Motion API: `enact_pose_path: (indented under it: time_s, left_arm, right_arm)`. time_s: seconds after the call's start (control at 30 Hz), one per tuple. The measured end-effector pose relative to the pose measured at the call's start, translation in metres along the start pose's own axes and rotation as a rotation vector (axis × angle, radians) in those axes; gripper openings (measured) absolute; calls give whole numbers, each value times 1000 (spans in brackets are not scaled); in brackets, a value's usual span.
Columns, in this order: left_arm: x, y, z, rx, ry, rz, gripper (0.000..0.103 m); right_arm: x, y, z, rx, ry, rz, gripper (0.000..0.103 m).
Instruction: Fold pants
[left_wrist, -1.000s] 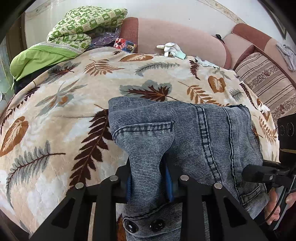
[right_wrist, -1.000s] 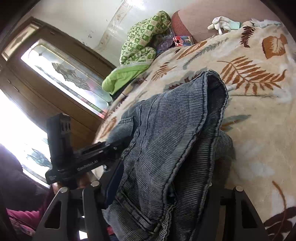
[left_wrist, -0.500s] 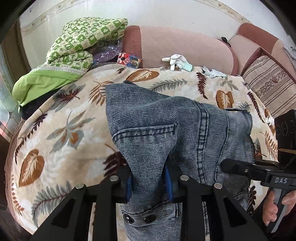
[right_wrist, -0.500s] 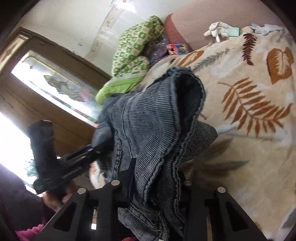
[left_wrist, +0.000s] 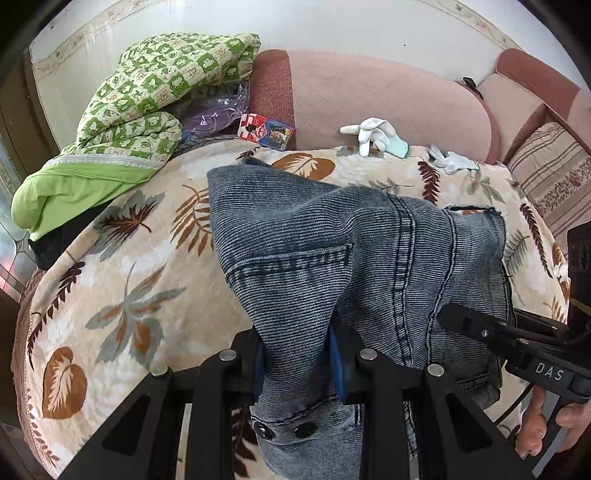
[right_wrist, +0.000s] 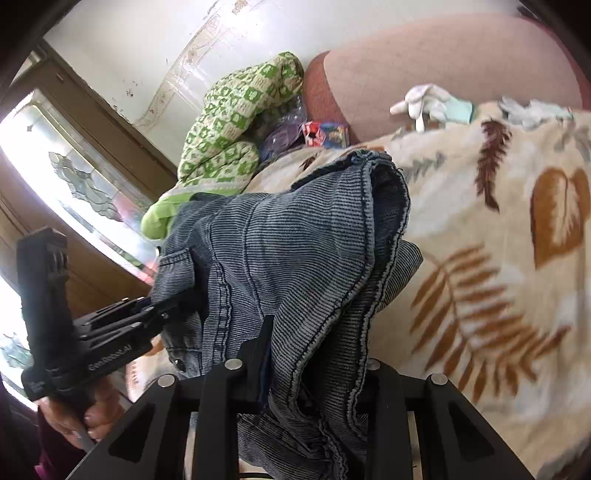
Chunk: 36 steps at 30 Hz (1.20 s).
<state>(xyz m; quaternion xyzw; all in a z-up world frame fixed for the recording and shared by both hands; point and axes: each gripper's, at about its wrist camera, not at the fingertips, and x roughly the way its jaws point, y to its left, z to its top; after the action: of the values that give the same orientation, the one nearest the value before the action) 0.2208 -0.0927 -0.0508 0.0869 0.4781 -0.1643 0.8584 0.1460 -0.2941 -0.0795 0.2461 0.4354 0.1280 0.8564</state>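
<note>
Here both claws, left claw (left_wrist: 297, 354) and right claw (right_wrist: 314, 373), grip the denim pants (left_wrist: 351, 258) above the leaf-print blanket (left_wrist: 122, 280); next, probably laying them flat.

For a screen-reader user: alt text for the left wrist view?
The left tool pinches grey-blue denim pants above a leaf-patterned blanket; the right tool grips them alongside. Behind: a green quilt, white gloves.

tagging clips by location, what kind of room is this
Most likely a living room at home: a pink sofa with a leaf-print blanket spread over its seat, a folded green quilt piled at one end, and a patterned glass window alongside.
</note>
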Motion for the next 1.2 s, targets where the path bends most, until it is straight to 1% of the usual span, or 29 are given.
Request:
enact_pose_path:
  time_s: [0.1, 0.17, 0.2, 0.23, 0.27, 0.3, 0.33, 0.37, 0.4, 0.43, 0.5, 0.57, 0.67, 0.8, 0.87, 0.93, 1.03, 1.1, 1.2]
  left_arm:
    - [22, -1, 3, -4, 26, 16, 30]
    - [39, -3, 2, -1, 38, 41, 31]
    - [46, -3, 1, 1, 47, 50, 33]
    - [56, -4, 0, 2, 72, 65, 41]
    - [65, -4, -4, 2, 100, 86, 44]
    - [67, -4, -6, 7, 102, 101, 45]
    - [67, -5, -10, 22, 93, 117, 49]
    - [63, -5, -12, 29, 84, 121, 51]
    - [57, -4, -14, 27, 70, 122, 52]
    - [50, -3, -16, 19, 60, 126, 55]
    - [28, -1, -21, -4, 12, 146, 61]
    - [5, -2, -27, -10, -43, 175, 75]
    - [-34, -4, -38, -12, -142, 231, 82]
    - [-76, -4, -49, -14, -229, 267, 86]
    - [-99, -7, -55, 1, -277, 287, 87]
    - [-121, -12, -62, 16, -328, 299, 87]
    - [-145, -15, -70, 19, -374, 302, 96]
    - [-160, -19, -76, 19, -410, 305, 98]
    - [-180, -21, -85, 28, -450, 306, 98]
  right_arm:
    - [22, -15, 9, 29, 33, -12, 29]
    - [39, -23, 12, 43, 55, -39, 30]
    - [46, -29, 12, 56, 67, -53, 32]
    - [51, -34, 13, 67, 73, -68, 34]
    - [55, -38, 11, 75, 76, -80, 38]
    - [56, -43, 11, 89, 76, -82, 40]
    - [57, -46, 9, 104, 80, -77, 49]
    - [55, -47, 9, 116, 86, -75, 61]
    - [52, -47, 9, 121, 86, -80, 61]
    - [47, -44, 10, 107, 71, -82, 61]
    - [34, -34, 7, 51, 28, -109, 61]
    - [17, -23, 2, -4, -25, -149, 61]
    - [-11, -4, -10, -78, -114, -177, 61]
    - [-46, 28, -25, -171, -240, -199, 62]
    - [-65, 44, -40, -201, -310, -203, 66]
    - [-83, 57, -57, -219, -365, -206, 68]
    - [-106, 74, -79, -254, -423, -228, 70]
    - [-118, 85, -89, -270, -448, -239, 70]
    - [-136, 95, -97, -263, -473, -232, 70]
